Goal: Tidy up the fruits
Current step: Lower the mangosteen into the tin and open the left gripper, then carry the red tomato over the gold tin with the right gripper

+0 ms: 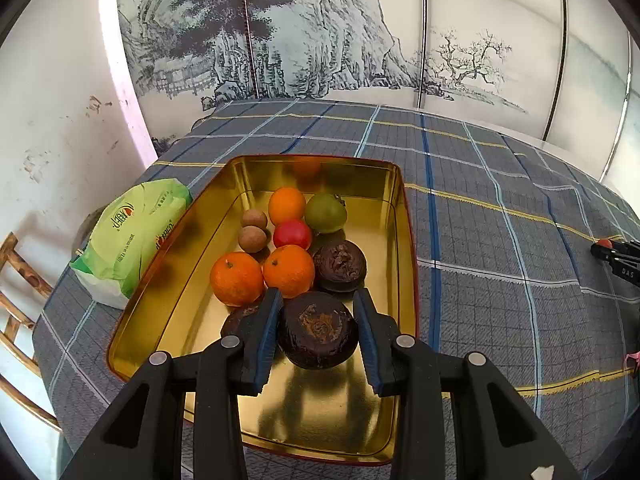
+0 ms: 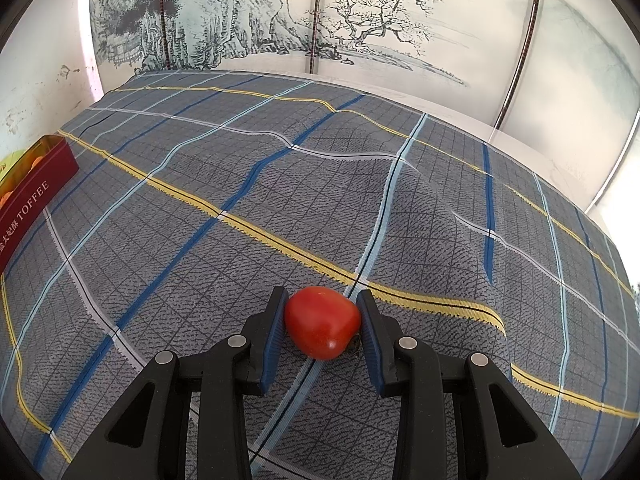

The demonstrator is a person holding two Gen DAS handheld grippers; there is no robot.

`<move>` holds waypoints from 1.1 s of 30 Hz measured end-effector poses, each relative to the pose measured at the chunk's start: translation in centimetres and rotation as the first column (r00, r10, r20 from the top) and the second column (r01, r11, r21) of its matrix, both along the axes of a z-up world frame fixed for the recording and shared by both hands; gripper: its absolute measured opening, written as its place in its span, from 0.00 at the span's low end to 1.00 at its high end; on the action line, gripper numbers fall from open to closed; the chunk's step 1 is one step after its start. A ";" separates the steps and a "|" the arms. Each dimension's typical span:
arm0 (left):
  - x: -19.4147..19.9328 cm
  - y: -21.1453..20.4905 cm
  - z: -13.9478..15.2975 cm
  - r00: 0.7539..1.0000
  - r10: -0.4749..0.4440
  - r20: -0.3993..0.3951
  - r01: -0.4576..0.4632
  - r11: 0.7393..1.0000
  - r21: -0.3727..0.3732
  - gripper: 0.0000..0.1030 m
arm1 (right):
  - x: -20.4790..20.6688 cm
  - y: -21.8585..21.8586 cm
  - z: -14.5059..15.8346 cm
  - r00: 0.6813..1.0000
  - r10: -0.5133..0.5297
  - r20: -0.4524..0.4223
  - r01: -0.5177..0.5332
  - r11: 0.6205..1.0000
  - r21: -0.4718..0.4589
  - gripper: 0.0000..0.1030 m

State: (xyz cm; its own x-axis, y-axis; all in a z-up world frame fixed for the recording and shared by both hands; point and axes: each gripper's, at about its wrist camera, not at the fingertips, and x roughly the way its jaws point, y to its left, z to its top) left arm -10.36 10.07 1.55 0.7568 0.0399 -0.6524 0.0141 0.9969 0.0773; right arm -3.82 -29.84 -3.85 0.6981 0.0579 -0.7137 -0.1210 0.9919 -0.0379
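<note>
A gold-lined tin with red outer walls sits on the checked tablecloth. In it lie three oranges, a red tomato, a green fruit, two small brown fruits and dark brown fruits. My left gripper is shut on one dark brown fruit, held just above the tin's near floor. My right gripper is shut on a red tomato low over the cloth, far to the right of the tin. It also shows at the right edge as the right gripper.
A green and white plastic bag lies against the tin's left side. A wooden chair stands beyond the table's left edge. The tablecloth is rumpled into a ridge ahead of the right gripper. A painted screen backs the table.
</note>
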 end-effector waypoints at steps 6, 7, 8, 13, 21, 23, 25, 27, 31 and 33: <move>0.0 0.0 -0.3 1.000 0.001 -0.006 -0.001 1.000 0.005 0.32 | 0.0 -0.1 0.1 1.000 -0.001 0.001 0.001 1.000 -0.005 0.35; 0.0 0.0 -0.3 1.000 0.002 -0.007 -0.002 1.000 0.006 0.32 | 0.0 0.0 0.1 1.000 -0.001 0.002 0.001 1.000 -0.008 0.35; 0.0 0.0 -0.4 1.000 0.003 -0.010 -0.003 1.000 0.005 0.32 | 0.0 0.0 0.1 1.000 -0.001 0.002 0.001 1.000 -0.009 0.35; -0.1 0.0 -0.3 1.000 0.007 0.003 -0.007 1.000 0.019 0.33 | 0.0 0.0 0.1 1.000 -0.001 0.002 0.001 1.000 -0.010 0.35; -0.9 0.0 0.7 0.999 0.023 0.046 -0.025 0.999 0.045 0.55 | -0.2 0.2 0.1 1.000 -0.016 0.008 0.016 0.999 -0.029 0.35; -1.2 0.5 1.0 0.997 0.041 0.061 -0.043 0.998 0.042 0.61 | -0.5 0.3 0.1 1.000 -0.019 0.006 0.019 1.000 -0.017 0.35; -1.4 0.9 1.2 0.996 0.063 0.069 -0.066 0.997 0.038 0.67 | -0.8 0.4 0.2 1.000 -0.017 0.004 0.017 1.000 -0.003 0.35; -1.8 1.4 1.4 0.992 0.091 0.083 -0.094 0.995 0.032 0.73 | -1.3 0.4 0.2 1.000 -0.010 -0.002 0.010 1.000 0.027 0.35; -2.5 1.8 1.8 0.987 0.120 0.109 -0.125 0.991 0.039 0.78 | -2.4 1.4 0.7 1.000 0.012 0.005 -0.013 0.998 0.062 0.35; -2.9 1.9 1.9 0.985 0.124 0.117 -0.129 0.991 0.035 0.78 | -2.9 2.2 1.1 0.999 0.028 0.015 -0.029 0.997 0.069 0.35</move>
